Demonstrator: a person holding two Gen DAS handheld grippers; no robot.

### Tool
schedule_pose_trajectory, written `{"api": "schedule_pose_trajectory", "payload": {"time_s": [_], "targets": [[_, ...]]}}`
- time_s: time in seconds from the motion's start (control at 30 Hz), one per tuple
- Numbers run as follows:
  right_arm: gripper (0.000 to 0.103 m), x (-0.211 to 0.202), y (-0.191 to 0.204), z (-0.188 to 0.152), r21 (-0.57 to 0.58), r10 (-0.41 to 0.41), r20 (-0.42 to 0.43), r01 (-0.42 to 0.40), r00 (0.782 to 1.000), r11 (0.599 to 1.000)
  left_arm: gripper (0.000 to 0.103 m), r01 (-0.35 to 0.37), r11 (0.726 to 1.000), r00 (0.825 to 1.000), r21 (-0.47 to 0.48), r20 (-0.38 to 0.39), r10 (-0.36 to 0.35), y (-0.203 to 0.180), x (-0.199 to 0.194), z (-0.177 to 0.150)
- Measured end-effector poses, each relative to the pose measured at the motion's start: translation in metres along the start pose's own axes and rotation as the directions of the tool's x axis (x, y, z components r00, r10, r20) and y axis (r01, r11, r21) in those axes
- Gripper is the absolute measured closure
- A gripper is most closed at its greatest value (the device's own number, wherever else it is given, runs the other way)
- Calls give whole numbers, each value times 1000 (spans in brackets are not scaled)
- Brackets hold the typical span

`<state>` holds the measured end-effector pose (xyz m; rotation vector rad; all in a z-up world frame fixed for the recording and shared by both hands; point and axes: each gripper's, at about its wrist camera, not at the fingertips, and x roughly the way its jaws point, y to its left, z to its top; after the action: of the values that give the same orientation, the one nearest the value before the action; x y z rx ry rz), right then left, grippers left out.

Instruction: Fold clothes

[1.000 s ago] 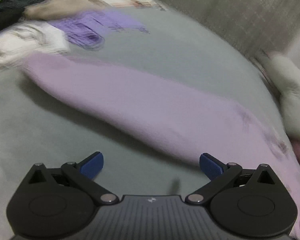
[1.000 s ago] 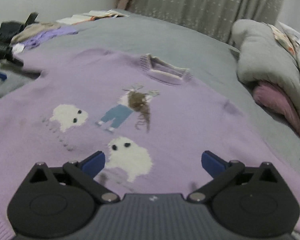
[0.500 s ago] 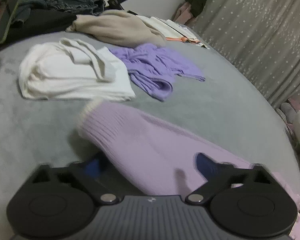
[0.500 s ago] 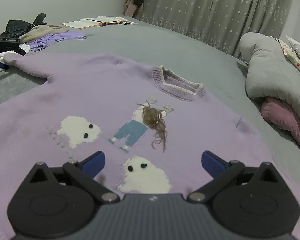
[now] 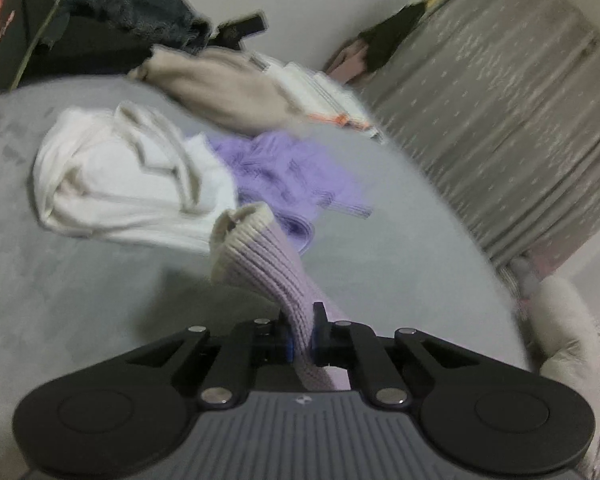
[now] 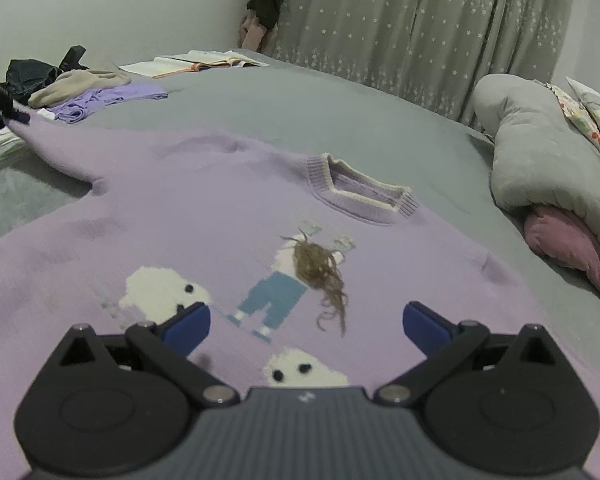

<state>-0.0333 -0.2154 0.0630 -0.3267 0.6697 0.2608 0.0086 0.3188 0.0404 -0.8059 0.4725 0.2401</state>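
**Left gripper clamped on sleeve cuff; right gripper wide above sweater front**

Here we see the left gripper (image 5: 302, 334) with its jaws drawn together on the sleeve cuff (image 5: 256, 248) of the lilac sweater (image 6: 228, 216). The jaws have just been closing, and the ribbed knit now sits pinched between the pads. The cuff rises forward from the grip as a tube of vertical ribs, lilac along its length and cream at the open end, which curls over.

We see the right gripper (image 6: 306, 322) with its blue-tipped fingers (image 6: 188, 326) set wide apart and nothing between them. It hangs over the sweater's chest.

The sweater lies face up and spread on the grey bed cover (image 6: 284, 96). Its surface is a fine, soft knit. The round collar (image 6: 360, 196) is ribbed, lilac with a cream edge. The front carries a knitted figure in blue trousers (image 6: 276, 296) with loose brown yarn hair (image 6: 320, 276), and fluffy white shapes with black dot eyes on either side of it. The left sleeve runs out toward the far left of the right wrist view, where the left gripper shows dark at the frame edge.

Beyond the cuff, in the left wrist view, we note a folded white garment (image 5: 116, 176), a crumpled violet garment (image 5: 288, 168), a beige garment (image 5: 228, 92) and dark clothes (image 5: 100, 20). A star-patterned grey curtain (image 6: 420, 28) hangs behind the bed, and a rolled grey duvet (image 6: 540, 148) with a pink underside lies at the right.
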Motion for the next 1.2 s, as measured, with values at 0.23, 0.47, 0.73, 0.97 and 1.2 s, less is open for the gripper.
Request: {"api": "schedule_pose_trajectory", "payload": {"time_s": [0.23, 0.47, 0.73, 0.97, 1.2], "targets": [[0, 7, 6, 4, 43, 31, 12, -31, 999, 999, 98, -114, 993, 991, 13, -72, 115, 16, 18, -10], [0, 16, 18, 15, 56, 12, 57, -15, 998, 998, 98, -142, 990, 983, 3, -117, 142, 26, 23, -16], [0, 67, 67, 82, 53, 96, 113, -103, 989, 993, 97, -123, 992, 982, 14, -142, 124, 28, 20, -16], [49, 158, 102, 170, 83, 223, 54, -226, 973, 971, 96, -99, 995, 982, -18, -163, 95, 32, 19, -12], [15, 210, 160, 205, -291, 292, -31, -289, 956, 912, 96, -50, 999, 985, -14, -166, 47, 28, 19, -2]]}}
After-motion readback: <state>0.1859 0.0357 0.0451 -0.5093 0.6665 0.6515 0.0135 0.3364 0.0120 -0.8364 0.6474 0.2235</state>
